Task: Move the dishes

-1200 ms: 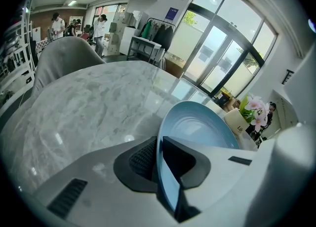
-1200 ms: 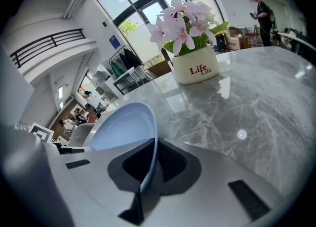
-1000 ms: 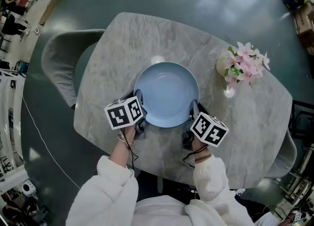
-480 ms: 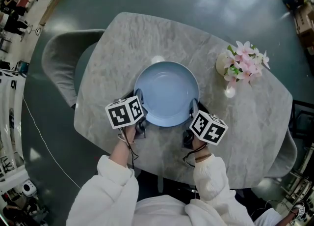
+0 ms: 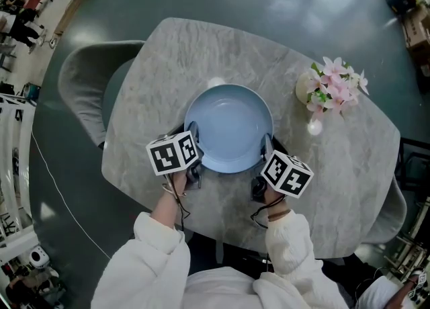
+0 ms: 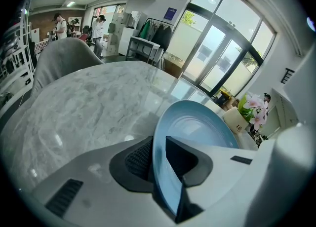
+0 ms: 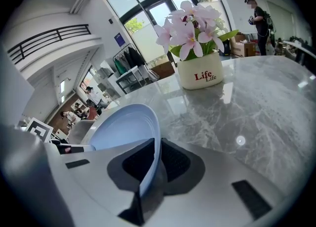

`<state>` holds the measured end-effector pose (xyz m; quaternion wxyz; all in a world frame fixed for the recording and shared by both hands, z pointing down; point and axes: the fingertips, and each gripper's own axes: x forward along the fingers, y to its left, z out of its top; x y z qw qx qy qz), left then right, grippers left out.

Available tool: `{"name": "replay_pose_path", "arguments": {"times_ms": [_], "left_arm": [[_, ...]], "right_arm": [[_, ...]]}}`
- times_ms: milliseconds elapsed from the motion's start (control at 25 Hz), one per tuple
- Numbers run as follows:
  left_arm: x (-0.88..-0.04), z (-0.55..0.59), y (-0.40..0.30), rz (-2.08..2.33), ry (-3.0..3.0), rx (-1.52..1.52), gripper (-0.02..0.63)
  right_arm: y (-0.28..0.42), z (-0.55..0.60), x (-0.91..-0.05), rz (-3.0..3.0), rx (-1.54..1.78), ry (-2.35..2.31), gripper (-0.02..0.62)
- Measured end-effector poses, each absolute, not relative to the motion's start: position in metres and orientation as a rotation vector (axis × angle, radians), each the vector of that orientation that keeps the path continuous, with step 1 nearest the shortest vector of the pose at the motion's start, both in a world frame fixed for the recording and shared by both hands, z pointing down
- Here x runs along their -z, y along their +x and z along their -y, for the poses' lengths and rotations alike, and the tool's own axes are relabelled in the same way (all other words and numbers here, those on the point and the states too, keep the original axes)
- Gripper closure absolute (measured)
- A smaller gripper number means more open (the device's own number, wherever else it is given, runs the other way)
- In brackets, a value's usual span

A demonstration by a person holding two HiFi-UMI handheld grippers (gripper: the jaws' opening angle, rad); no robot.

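The round light blue plate (image 5: 228,123) sits flat on the grey marble table (image 5: 168,52), near the middle and a bit toward the person. The left gripper (image 6: 159,158) is at the plate's near left edge and the right gripper (image 7: 154,161) is at its near right edge, so the plate lies just in front of both, right between them. In the left gripper view the thin blue rim stands between the two black pads. These jaws have just been opening, and the hold looks loose, not a squeeze. In the right gripper view the rim also runs between the pads, and here the pads look tight on it, so this one is gripping the plate. The plate is round, so it has no long side. What matters is that each gripper comes at the rim from the person's side, pointing down and away, and both hands are just as close to it. A white pot of pink flowers (image 5: 316,89) stands well off to the right and a grey chair (image 5: 80,82) is at the far left, so neither is in the way. I think the plate is being let go here, so next the right jaws should open too, and then both grippers should slide straight back toward the person without dragging the rim
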<state>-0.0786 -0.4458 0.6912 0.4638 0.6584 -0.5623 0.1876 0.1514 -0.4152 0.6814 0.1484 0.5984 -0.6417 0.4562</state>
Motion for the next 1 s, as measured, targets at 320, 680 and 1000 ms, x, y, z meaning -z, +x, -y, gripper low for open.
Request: {"name": "replay_pose_path", "arguments": {"times_ms": [320,680,1000], "left_arm": [[-0.688,0.444,-0.076,1.384,1.630,-0.477,0.514],[-0.668,0.444,-0.083,1.420,1.666,-0.473,0.491],[-0.640,0.429,-0.087,1.429,1.699,-0.434,0.476]], "right_arm": [[0.155,0.416,-0.677,1.850,-1.299,1.733,0.449],[0.162,0.410,-0.663,1.852,-1.286,1.768,0.439],[0.161,0.396,-0.641,1.872,-1.249,1.779,0.439]]}}
